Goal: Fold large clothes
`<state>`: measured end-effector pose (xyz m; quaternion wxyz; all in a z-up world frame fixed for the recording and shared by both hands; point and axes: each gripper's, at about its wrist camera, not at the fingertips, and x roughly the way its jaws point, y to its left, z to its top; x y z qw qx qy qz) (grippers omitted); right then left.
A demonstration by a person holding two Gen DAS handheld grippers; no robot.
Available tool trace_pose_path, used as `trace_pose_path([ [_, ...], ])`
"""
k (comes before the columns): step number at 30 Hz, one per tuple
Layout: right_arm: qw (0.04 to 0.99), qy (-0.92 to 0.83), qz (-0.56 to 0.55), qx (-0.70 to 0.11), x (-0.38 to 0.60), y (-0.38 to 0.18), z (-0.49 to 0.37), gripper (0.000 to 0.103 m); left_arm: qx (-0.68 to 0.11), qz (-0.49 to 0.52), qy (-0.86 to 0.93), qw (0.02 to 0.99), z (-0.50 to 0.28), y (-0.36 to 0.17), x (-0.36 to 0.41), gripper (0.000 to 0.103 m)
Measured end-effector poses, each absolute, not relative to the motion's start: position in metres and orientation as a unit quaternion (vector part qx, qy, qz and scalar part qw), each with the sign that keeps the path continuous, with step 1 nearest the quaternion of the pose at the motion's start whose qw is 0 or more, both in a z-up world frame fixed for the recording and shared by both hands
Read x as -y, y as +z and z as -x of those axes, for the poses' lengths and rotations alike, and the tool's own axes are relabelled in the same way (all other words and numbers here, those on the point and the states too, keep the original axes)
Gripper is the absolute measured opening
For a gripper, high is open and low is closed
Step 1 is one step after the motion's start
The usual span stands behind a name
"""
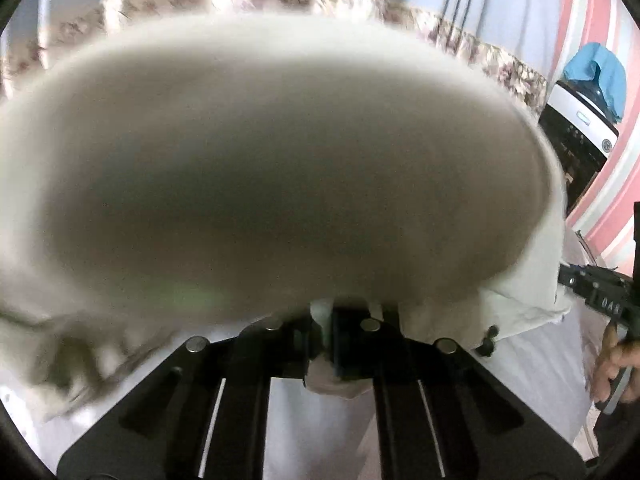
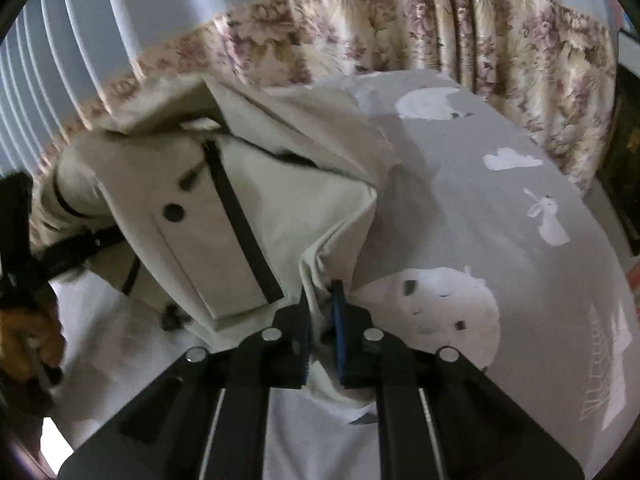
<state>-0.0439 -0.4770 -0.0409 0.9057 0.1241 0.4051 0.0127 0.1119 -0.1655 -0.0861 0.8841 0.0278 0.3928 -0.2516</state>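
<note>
A cream jacket (image 2: 224, 204) with a black zipper and a snap button hangs lifted over the bed. My right gripper (image 2: 322, 332) is shut on its edge, with fabric pinched between the blue pads. In the left wrist view the jacket (image 1: 260, 168) billows blurred right in front of the camera. My left gripper (image 1: 340, 344) is shut on a fold of it. The right gripper (image 1: 600, 296) and its hand show at the right edge there. The left gripper (image 2: 24, 248) shows at the left edge of the right wrist view.
A grey bedsheet (image 2: 500, 216) with white animal prints covers the bed. A floral bed skirt or curtain (image 2: 480, 48) runs behind it. A black-and-white appliance (image 1: 580, 132) with a blue cloth on it stands against a pink striped wall at the right.
</note>
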Motion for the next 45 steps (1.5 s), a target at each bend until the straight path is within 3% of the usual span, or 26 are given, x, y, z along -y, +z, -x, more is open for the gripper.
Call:
trace_pose_path([
  [12,0.935,0.093,-0.105,-0.325,0.442,0.054,0.097,0.007,-0.264,-0.050,-0.238,0.933,0.042,0.064,0.108,0.006],
  [16,0.933,0.115,-0.104,-0.325,0.440,0.069,0.128,0.007,-0.268,-0.040,-0.266,0.925,0.086,0.085,0.097,0.010],
  [18,0.927,0.117,-0.104,-0.341,0.446,0.067,0.140,0.013,-0.289,-0.037,-0.277,0.915,0.099,0.079,0.089,0.025],
  [19,0.926,0.111,-0.103,-0.347,0.449,0.065,0.144,0.029,-0.295,-0.040,-0.280,0.913,0.105,0.073,0.084,0.033],
  [21,0.928,0.086,-0.105,-0.348,0.463,0.063,0.151,0.061,-0.288,-0.046,-0.271,0.918,0.116,0.071,0.071,0.100],
  [26,0.933,0.038,-0.128,-0.335,0.502,0.063,0.138,0.062,-0.288,-0.052,-0.201,0.935,0.087,0.065,0.037,0.100],
  [31,0.930,0.015,-0.105,-0.353,0.516,0.038,0.058,0.062,-0.306,-0.100,-0.102,0.941,-0.006,0.031,0.010,0.100],
  [36,0.914,0.019,-0.087,-0.396,0.524,0.002,-0.025,0.062,-0.352,-0.080,-0.050,0.931,-0.119,-0.011,-0.029,0.100],
  [42,0.900,0.041,-0.080,-0.428,0.519,-0.034,-0.086,0.077,-0.392,-0.054,-0.043,0.918,-0.182,-0.053,-0.041,0.100],
  [45,0.887,0.042,-0.089,-0.451,0.517,-0.052,-0.103,0.078,-0.409,-0.063,-0.066,0.908,-0.200,-0.069,-0.020,0.100],
])
